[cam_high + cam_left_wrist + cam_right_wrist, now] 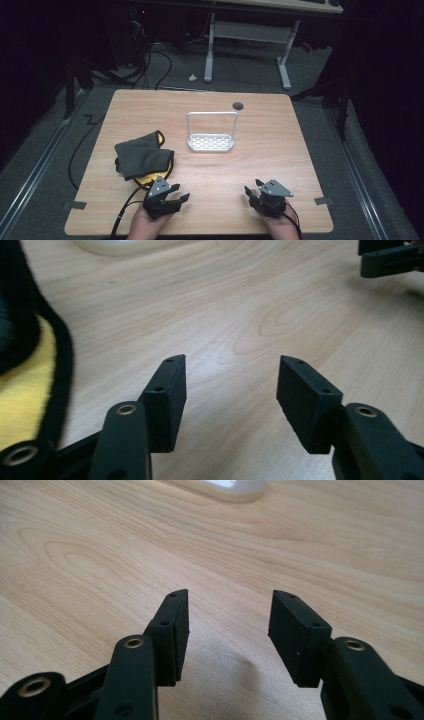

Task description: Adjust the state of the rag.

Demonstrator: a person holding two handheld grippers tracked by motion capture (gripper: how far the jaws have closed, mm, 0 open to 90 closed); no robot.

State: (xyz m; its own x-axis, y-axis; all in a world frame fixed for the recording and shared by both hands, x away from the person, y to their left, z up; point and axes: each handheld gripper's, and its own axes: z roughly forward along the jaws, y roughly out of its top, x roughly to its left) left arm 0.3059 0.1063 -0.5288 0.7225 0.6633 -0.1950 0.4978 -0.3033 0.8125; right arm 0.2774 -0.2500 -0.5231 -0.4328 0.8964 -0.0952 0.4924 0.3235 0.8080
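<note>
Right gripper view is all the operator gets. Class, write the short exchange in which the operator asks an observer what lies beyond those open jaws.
Operator: What is that white thing ahead?
Observer: A white rack; a tall loop handle stands up from its base.
Operator: Anything else nearby?
Observer: A folded dark grey cloth with yellow edging lies off to the left, close by the left gripper.

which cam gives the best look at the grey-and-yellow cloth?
High view: the folded cloth shows whole on the table, just ahead of the left tool. The left gripper view catches just its yellow face and dark edge at the frame's left. The right gripper view looks at bare wood.
</note>
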